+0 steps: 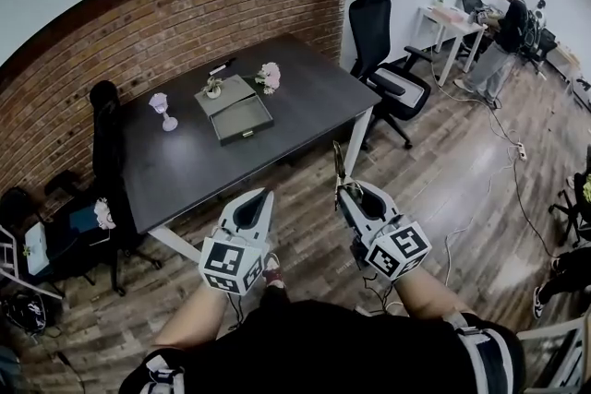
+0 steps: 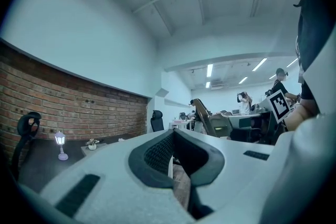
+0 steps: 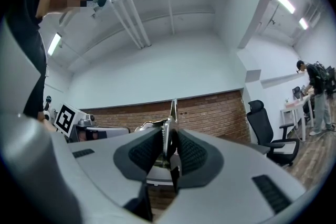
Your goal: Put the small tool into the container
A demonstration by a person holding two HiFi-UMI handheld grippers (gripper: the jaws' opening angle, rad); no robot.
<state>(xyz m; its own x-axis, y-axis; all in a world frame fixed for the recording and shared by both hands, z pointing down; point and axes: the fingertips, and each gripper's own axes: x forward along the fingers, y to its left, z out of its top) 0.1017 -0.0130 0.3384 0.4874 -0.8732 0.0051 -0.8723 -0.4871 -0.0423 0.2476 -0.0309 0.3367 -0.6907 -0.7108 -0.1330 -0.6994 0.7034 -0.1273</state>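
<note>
The table (image 1: pixel 185 171) stands with its far edge along the wall (image 1: pixel 138 23). The container (image 1: pixel 238 111) lies near the table's middle, towards the far edge. A potted plant (image 1: pixel 213 88) sits just behind the container's left corner, and a flower bunch (image 1: pixel 269 77) just beside its right. A lamp (image 1: pixel 162 109) stands left of the container, apart from it. A pen (image 1: pixel 222 66) lies at the far edge. An office chair (image 1: pixel 383 60) stands off the right edge and a second chair (image 1: pixel 103 120) at the left edge. Before the near edge, over the floor (image 1: pixel 443 198), the left gripper (image 1: pixel 266 195) and right gripper (image 1: pixel 343 189) hang side by side. The small tool (image 1: pixel 338 163) stands between the right one's jaws.
</note>
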